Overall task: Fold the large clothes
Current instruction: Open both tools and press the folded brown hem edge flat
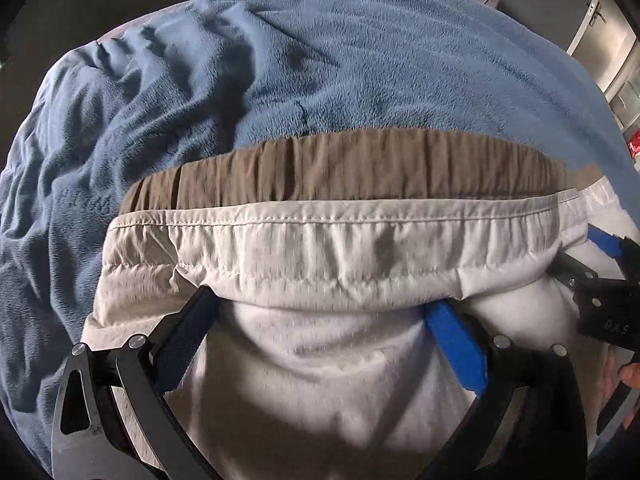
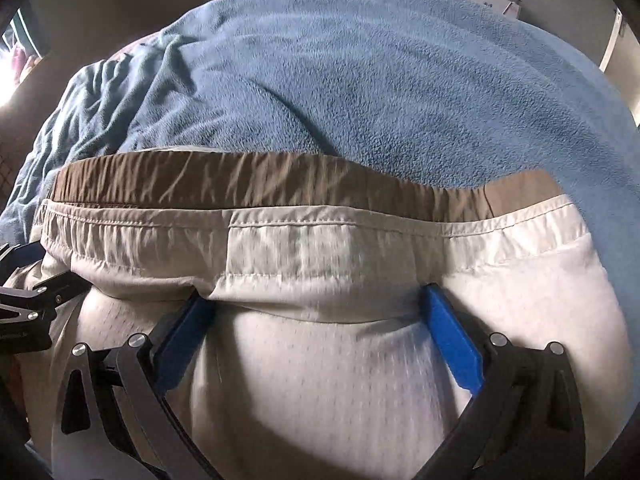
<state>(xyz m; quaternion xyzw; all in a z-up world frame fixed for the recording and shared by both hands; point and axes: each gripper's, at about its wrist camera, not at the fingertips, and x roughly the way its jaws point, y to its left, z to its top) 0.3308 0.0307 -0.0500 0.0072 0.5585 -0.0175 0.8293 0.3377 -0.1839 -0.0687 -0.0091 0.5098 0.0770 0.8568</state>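
Left wrist view: my left tool [image 1: 320, 308] and right tool [image 2: 320, 300] are spread wide inside the shorts [image 1: 320, 248], waistband draped over their tips above the blue blanket [image 1: 320, 60]. Mid-fold, I'd guess; next needs lowering flat w/o bunching.

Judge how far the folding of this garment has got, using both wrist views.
Done: the beige shorts lie on the blue blanket, white lining up over the brown waistband. In hand: left tongs and right tongs both spread wide at the waist edge, gripping nothing visibly. Left: any neat final fold; none shows.
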